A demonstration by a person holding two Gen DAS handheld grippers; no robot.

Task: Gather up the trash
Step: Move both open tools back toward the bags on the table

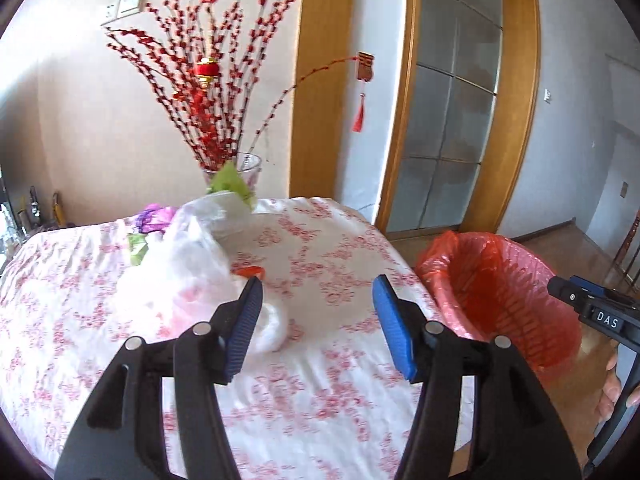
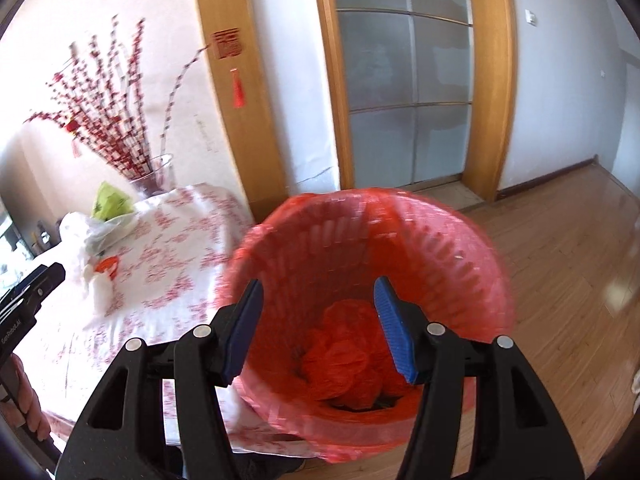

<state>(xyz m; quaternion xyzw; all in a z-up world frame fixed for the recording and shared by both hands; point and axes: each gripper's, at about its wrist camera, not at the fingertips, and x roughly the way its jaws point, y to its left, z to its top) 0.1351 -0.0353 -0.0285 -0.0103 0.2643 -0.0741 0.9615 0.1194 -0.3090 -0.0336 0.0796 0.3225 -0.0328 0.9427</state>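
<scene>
My left gripper (image 1: 318, 308) stands open over the floral tablecloth (image 1: 320, 408), nothing between its blue pads. Just beyond its left finger lie a white crumpled tissue (image 1: 272, 320), a small orange piece (image 1: 250, 271) and a large clear-white plastic bag (image 1: 192, 256). A green wrapper (image 1: 230, 184) and a purple wrapper (image 1: 154, 216) lie farther back. My right gripper (image 2: 318, 304) hangs open above the bin with the red liner (image 2: 400, 220), empty. Crumpled red plastic (image 2: 348, 356) lies in the bin's bottom. The bin (image 1: 508, 292) stands right of the table.
A glass vase (image 1: 248, 168) with red berry branches stands at the table's far edge by the wall. Behind the bin are a wood-framed frosted glass door (image 2: 404, 92) and wooden floor (image 2: 560, 280). A hand (image 1: 612, 392) holds the right tool at the frame's edge.
</scene>
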